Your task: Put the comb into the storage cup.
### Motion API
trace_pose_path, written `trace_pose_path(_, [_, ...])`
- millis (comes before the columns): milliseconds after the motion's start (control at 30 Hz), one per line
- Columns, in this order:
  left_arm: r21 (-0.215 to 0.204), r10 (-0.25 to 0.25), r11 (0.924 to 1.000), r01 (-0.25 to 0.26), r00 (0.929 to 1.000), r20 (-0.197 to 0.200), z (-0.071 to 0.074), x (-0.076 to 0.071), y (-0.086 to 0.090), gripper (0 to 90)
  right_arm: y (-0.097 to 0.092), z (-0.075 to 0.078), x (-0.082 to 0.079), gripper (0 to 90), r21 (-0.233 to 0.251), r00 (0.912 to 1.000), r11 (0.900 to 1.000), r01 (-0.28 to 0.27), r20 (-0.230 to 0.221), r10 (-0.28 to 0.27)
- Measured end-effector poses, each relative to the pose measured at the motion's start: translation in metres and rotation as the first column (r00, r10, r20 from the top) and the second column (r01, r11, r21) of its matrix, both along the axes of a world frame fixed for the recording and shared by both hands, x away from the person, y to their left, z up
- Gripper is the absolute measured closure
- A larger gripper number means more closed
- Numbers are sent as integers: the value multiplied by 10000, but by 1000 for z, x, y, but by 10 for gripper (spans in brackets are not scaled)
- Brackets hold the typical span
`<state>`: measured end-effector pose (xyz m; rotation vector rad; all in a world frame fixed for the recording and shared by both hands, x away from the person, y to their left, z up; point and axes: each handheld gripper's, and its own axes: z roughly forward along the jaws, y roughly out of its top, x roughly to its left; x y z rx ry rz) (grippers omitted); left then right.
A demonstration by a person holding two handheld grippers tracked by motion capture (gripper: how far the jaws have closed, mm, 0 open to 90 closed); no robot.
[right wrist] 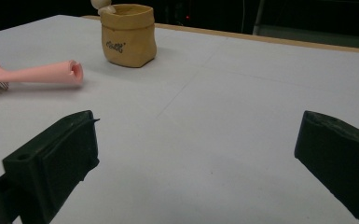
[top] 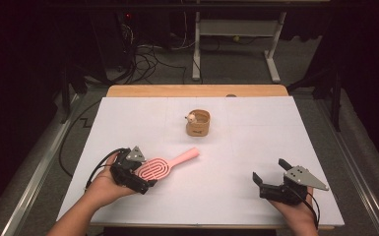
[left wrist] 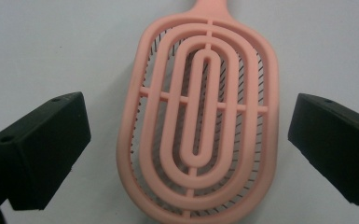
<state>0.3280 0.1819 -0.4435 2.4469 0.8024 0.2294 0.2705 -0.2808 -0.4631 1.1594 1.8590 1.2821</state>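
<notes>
A pink vented hairbrush (top: 163,165) lies on the white table (top: 256,132), its handle pointing right and away toward a small tan pouch (top: 198,123). My left gripper (top: 145,172) is open and straddles the brush head (left wrist: 200,126); in the left gripper view there is a gap between each jaw and the brush. My right gripper (top: 270,171) rests open near the front right with nothing between its jaws. The right gripper view (right wrist: 196,154) shows the brush handle (right wrist: 42,73) at the left and the pouch (right wrist: 128,35) beyond it.
A small pale object (top: 191,118) sticks out of the pouch's top. The table's wooden far edge (top: 197,91) runs behind it. Beyond the table, cables (top: 142,61) and a desk's white legs (top: 273,54) stand on the floor.
</notes>
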Motion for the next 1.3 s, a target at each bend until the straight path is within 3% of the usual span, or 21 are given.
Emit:
trace_pose_path(233, [710, -323, 9969, 336, 9993, -193, -2, 3, -9, 0, 0, -1, 0, 3, 15, 10000, 10000, 16, -39, -16])
trace_pose_path(400, [1276, -469, 9905, 519, 9980, -419, -2, 8, -13, 0, 0, -1, 0, 3, 37, 10000, 10000, 21, -66, -21])
trace_pose_path(633, [1523, -602, 9860, 683, 9965, -574, 0, 12, -19, 9, 0, -1, 0, 3, 56, 10000, 10000, 9, -91, -9])
trace_pose_path(667, [1721, -670, 9820, 777, 9955, -669, 0, 13, -21, 15, 0, -1, 0, 3, 56, 10000, 10000, 10, -83, -10])
trace_pose_path(967, [2154, -876, 9710, 1042, 9925, -854, -2, 17, -29, 31, 0, -1, 0, 3, 40, 10000, 10000, 6, -55, -6])
trace_pose_path(1167, [2265, -850, 9682, 1064, 9911, -1023, -4, 20, -31, 62, 1, -1, 0, 3, 3, 10000, 10000, -34, -47, 34])
trace_pose_path(1300, [2519, -935, 9604, 1189, 9895, -1103, -4, 21, -34, 95, 1, -1, 0, 3, -10, 10000, 10000, -48, -44, 48])
